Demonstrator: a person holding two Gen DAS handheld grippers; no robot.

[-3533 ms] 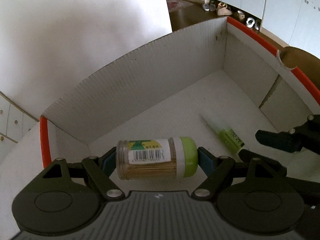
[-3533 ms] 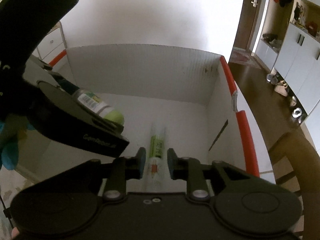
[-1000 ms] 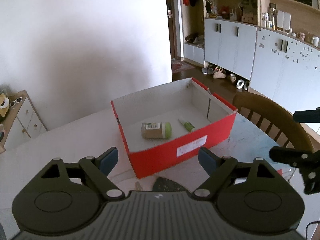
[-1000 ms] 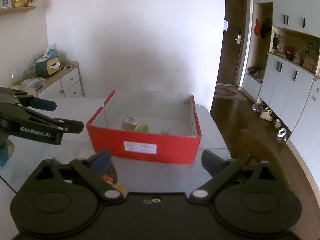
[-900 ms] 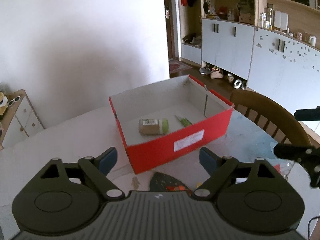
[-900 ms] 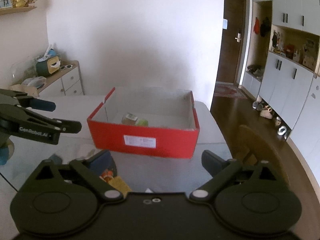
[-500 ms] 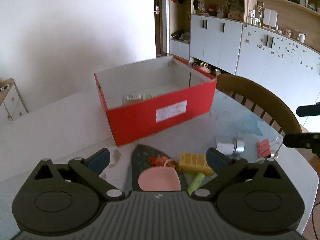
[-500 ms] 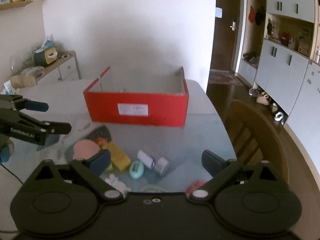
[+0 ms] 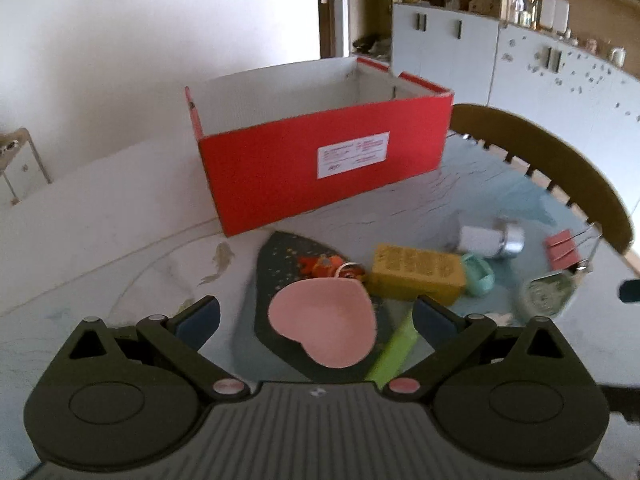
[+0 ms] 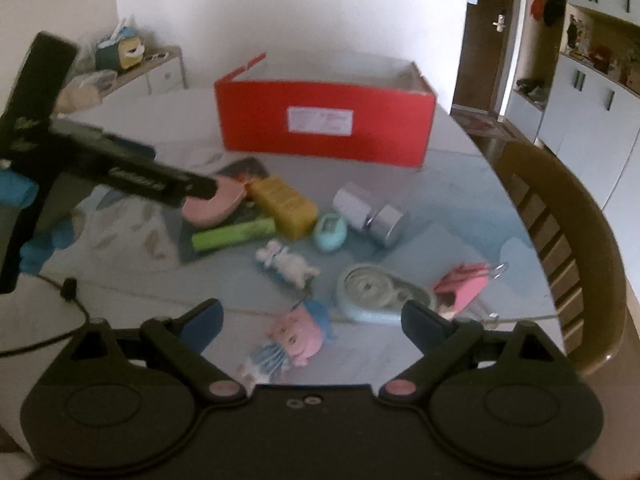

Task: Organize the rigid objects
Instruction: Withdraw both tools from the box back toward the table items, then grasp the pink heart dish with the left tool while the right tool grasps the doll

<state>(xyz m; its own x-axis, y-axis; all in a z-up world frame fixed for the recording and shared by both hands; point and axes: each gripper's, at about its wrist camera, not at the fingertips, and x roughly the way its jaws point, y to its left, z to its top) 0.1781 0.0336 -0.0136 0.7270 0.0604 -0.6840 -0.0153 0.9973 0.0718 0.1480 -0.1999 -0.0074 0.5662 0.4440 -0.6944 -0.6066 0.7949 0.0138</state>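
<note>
The red cardboard box [image 9: 320, 160] stands at the far side of the table, its contents hidden behind its front wall. In front of it lie loose items: a pink heart-shaped dish [image 9: 324, 320], a yellow box [image 9: 416, 272], a green tube [image 10: 234, 234], a white and silver jar [image 10: 370, 212], a teal timer [image 10: 330, 228], a tape dispenser [image 10: 374, 288] and pink binder clips [image 10: 466, 284]. My left gripper [image 9: 316, 316] hangs open and empty just above the heart dish. My right gripper [image 10: 312, 320] is open and empty over a pink and blue doll [image 10: 296, 336].
A wooden chair [image 10: 560, 220] stands against the table's right edge. A small plush bunny [image 10: 286, 264] lies mid-table on the glass top. A black cable [image 10: 40, 332] trails at the near left. A dark mat [image 9: 276, 264] lies under the heart dish.
Both grippers released the jar and the tube inside the box, backed out towards me and sank to the table. The loose items have come into view and the left jaws stand wider.
</note>
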